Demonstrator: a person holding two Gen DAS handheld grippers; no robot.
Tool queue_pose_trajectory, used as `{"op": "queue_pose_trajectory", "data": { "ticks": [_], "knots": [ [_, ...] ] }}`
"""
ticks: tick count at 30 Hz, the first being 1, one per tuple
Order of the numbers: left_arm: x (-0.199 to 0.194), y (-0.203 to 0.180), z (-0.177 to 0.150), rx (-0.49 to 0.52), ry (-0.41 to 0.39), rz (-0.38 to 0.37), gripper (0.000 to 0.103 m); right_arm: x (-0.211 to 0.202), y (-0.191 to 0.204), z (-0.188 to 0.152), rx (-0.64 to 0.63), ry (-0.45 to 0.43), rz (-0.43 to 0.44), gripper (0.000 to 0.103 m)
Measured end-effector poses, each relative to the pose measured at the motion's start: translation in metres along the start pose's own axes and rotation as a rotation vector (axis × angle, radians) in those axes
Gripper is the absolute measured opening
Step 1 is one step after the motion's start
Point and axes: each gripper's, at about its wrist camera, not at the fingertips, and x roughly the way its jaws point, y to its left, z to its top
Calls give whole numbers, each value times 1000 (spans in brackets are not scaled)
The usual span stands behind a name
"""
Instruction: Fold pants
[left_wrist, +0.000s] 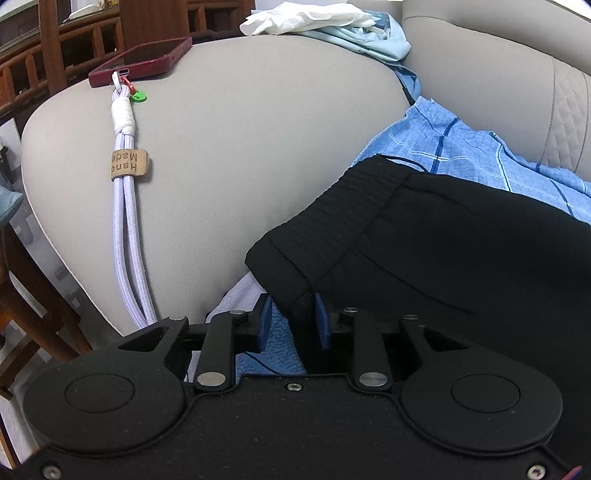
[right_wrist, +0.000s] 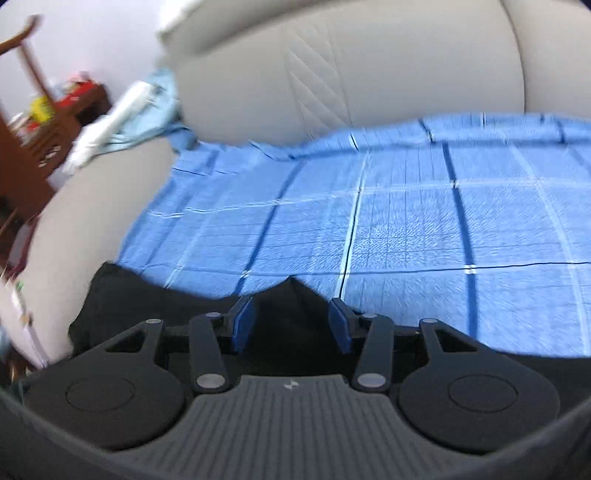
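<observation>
One pair of black pants (left_wrist: 443, 251) spread on a blue checked quilt (right_wrist: 369, 221) covering the seat of a grey sofa (left_wrist: 221, 166), waistband end toward 11 o'clock in the left wrist view, up against the sofa's broad armrest. Soft, limp knit by the look of it, light, bound to sag and drape wherever unsupported; probably not slippery on the textured quilt. Ribbed elastic waistband thicker and firmer than the legs, so likely the surest place for a grip, at its corners or along a side seam, with both layers pinched together to stop the fold shearing. Left tongs (left_wrist: 293, 319) narrowly parted with a corner of black fabric between the blue pads, seemingly pinched at the waistband edge. Right tongs (right_wrist: 291, 321) spread wider, a peak of black cloth rising in the gap at 12 o'clock but not visibly clamped; that view blurred. Elsewhere: one red phone (left_wrist: 144, 59) at 11 o'clock on the armrest, one lilac braided strap (left_wrist: 127, 206) trailing from it, one white cloth (left_wrist: 306, 16) and one pale blue garment (left_wrist: 373, 40) at 12 o'clock.
</observation>
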Motion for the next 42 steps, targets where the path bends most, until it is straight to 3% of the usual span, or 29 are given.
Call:
{"op": "queue_pose_trajectory", "data": {
  "ticks": [4,5,6,7,8,10,14,16,18,20,21,23,25,27,29,32,35,39,42],
  "knots": [
    [-1,2,-1,-4,-5,-9,26,40,-2,21,49,132,20,63],
    [0,3,-1,-10,-4,-12,26,47,-1,24,65,159,29,47],
    [0,5,-1,-17,-4,-16,26,54,1,23,76,179,38,40],
    [0,6,-1,-25,-4,-19,26,58,5,21,78,180,21,20],
    [0,6,-2,-29,-5,-22,26,60,8,20,66,169,-11,11],
    [0,9,-3,-36,-8,-27,26,57,10,16,66,107,-31,8],
    [0,13,-5,-53,-13,-41,29,30,21,9,-62,-126,-146,7],
    [0,15,-5,-58,-16,-46,30,38,24,6,-134,-117,-191,8],
    [-1,17,-7,-65,-19,-51,32,57,15,3,-116,-54,-224,9],
    [-1,20,-7,-71,-20,-60,32,59,13,4,-114,-81,-239,32],
    [-1,21,-8,-71,-24,-63,33,57,15,6,-122,-95,-262,37],
    [-3,23,-10,-79,-41,-71,34,50,19,11,-149,-132,-332,62],
    [-5,29,-13,-103,-52,-98,34,44,27,14,-218,-182,-381,66],
    [-9,37,-14,-155,-57,-135,36,39,37,21,-290,-219,-362,75],
    [-15,46,-13,-197,-73,-160,41,41,52,28,-371,-219,-270,83],
    [-23,58,-15,-228,-93,-190,47,58,83,34,-454,-197,-88,86],
    [-18,68,-17,-271,-56,-224,50,86,119,33,-496,-140,90,88],
    [-1,82,-17,-380,38,-303,50,133,168,26,-534,-45,207,88],
    [4,89,-16,-420,48,-335,51,162,194,19,-547,10,255,89]
  ]
}}
